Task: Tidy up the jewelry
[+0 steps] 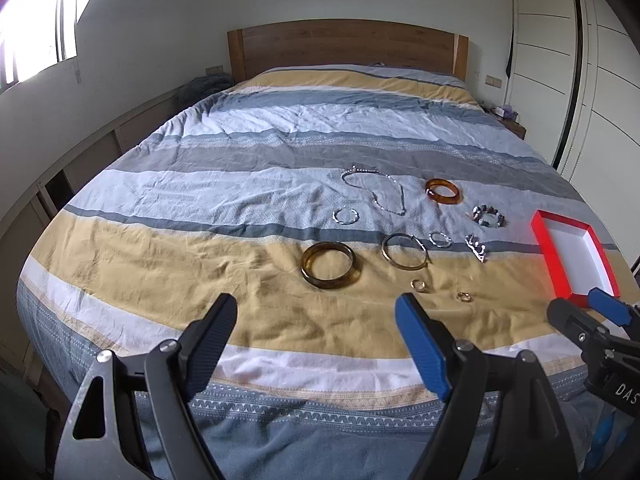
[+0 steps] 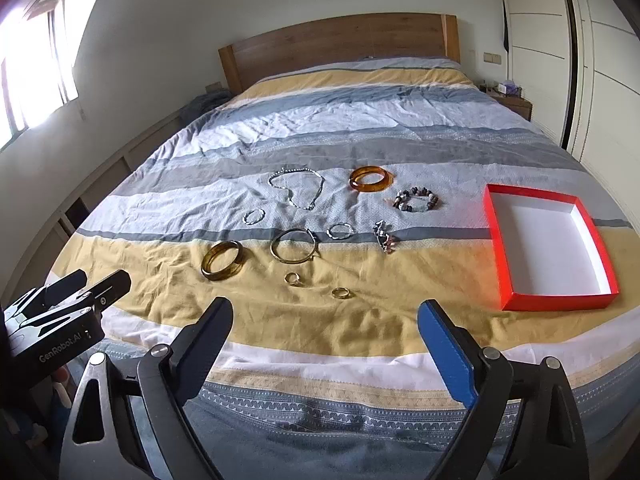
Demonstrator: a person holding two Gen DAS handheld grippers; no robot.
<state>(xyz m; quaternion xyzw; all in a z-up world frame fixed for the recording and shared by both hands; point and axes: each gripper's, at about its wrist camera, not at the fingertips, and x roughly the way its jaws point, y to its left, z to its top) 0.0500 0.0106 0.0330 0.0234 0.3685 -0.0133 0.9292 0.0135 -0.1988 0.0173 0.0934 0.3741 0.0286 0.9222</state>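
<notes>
Jewelry lies spread on the striped bedspread: a brown bangle (image 1: 328,265) (image 2: 222,265), a thin gold hoop (image 1: 405,251) (image 2: 293,244), an amber bangle (image 1: 443,191) (image 2: 369,179), a silver chain necklace (image 1: 376,190) (image 2: 297,186), a beaded bracelet (image 1: 489,216) (image 2: 417,199), two small gold rings (image 1: 418,285) (image 2: 341,292) and small silver hoops (image 2: 340,231). An empty red box (image 1: 572,256) (image 2: 549,246) sits at the right. My left gripper (image 1: 316,312) and right gripper (image 2: 325,316) are both open and empty, hovering over the bed's near edge, short of the jewelry.
The bed has a wooden headboard (image 1: 348,46). White wardrobe doors (image 2: 592,60) stand along the right, with a nightstand (image 2: 514,100) beside the bed. A window (image 1: 32,36) and low wall cabinets line the left side.
</notes>
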